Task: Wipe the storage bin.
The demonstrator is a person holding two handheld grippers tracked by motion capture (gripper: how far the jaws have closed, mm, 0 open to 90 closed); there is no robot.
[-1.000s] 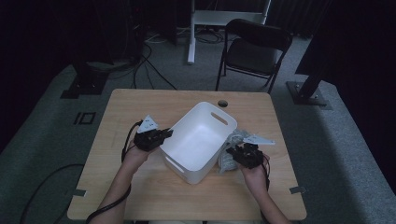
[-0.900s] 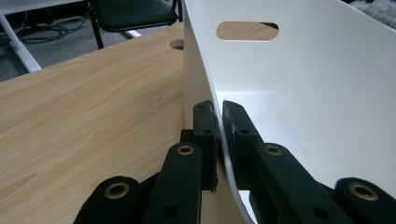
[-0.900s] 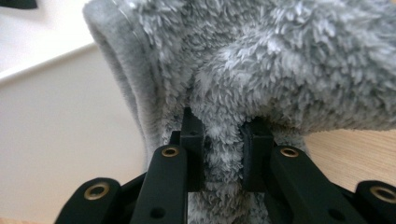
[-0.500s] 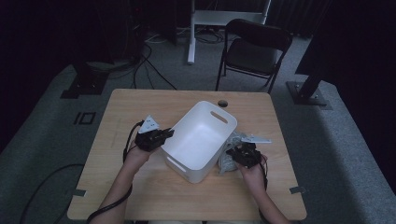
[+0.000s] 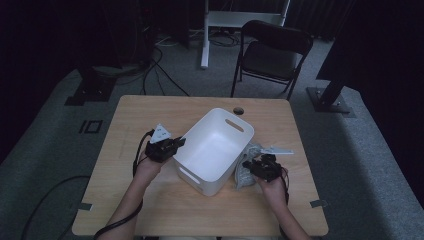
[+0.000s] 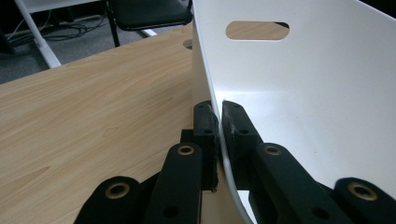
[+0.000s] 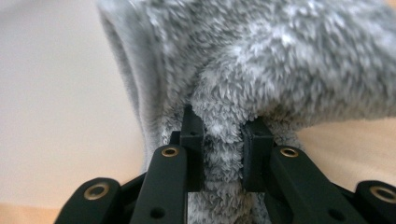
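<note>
From the high view I see the white bin (image 5: 216,148) tilted at the middle of the counter (image 5: 125,125), my left gripper (image 5: 171,146) at its left rim and my right gripper (image 5: 254,167) on the grey cloth (image 5: 244,172) lying just right of the bin. In the left gripper view my jaws are pinched on the bin's thin wall (image 6: 299,93), one jaw inside and one outside. In the right gripper view my jaws clamp a fold of the fluffy cloth (image 7: 261,70) above the counter.

Black jaws, brass-ringed screw holes
</note>
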